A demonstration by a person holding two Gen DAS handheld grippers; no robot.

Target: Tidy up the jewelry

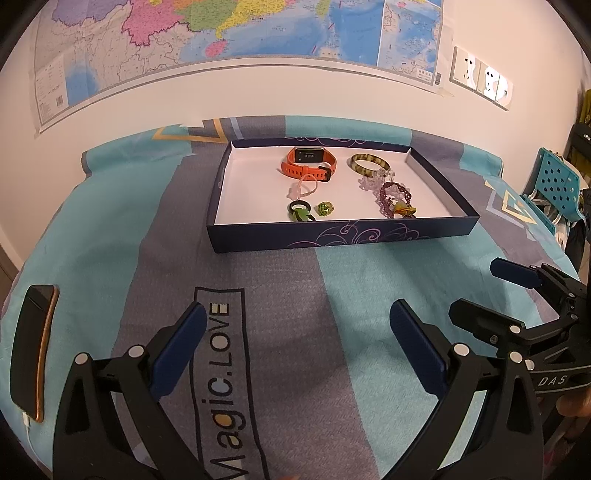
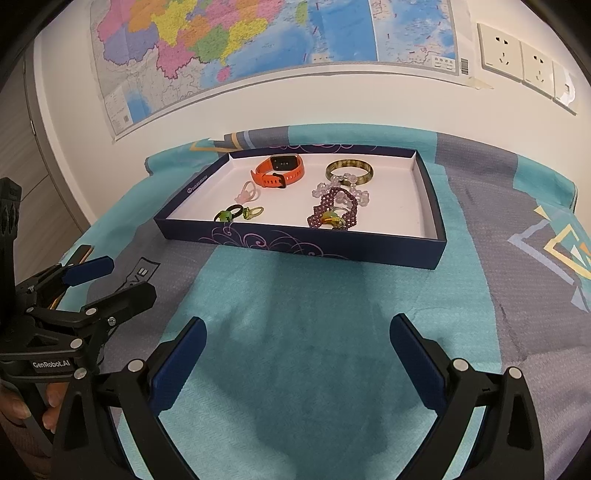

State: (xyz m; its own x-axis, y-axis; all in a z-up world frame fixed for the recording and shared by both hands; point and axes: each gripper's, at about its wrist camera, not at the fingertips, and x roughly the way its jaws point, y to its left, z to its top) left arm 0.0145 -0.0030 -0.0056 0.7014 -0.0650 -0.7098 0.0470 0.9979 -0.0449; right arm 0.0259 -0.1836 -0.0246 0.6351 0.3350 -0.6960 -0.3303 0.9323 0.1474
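Observation:
A shallow dark blue box with a white inside lies on the bed ahead of both grippers. In it lie an orange watch, a brown-green bangle, a clear bead bracelet, a purple beaded bracelet, a pink ring, a black ring with a green stone and a green ring. My left gripper is open and empty. My right gripper is open and empty, and also shows in the left wrist view.
The bed has a teal and grey cover with "Magic.LOVE" lettering. A phone lies at the left edge on a cable. A wall with a map and sockets stands behind. A teal chair is at the right.

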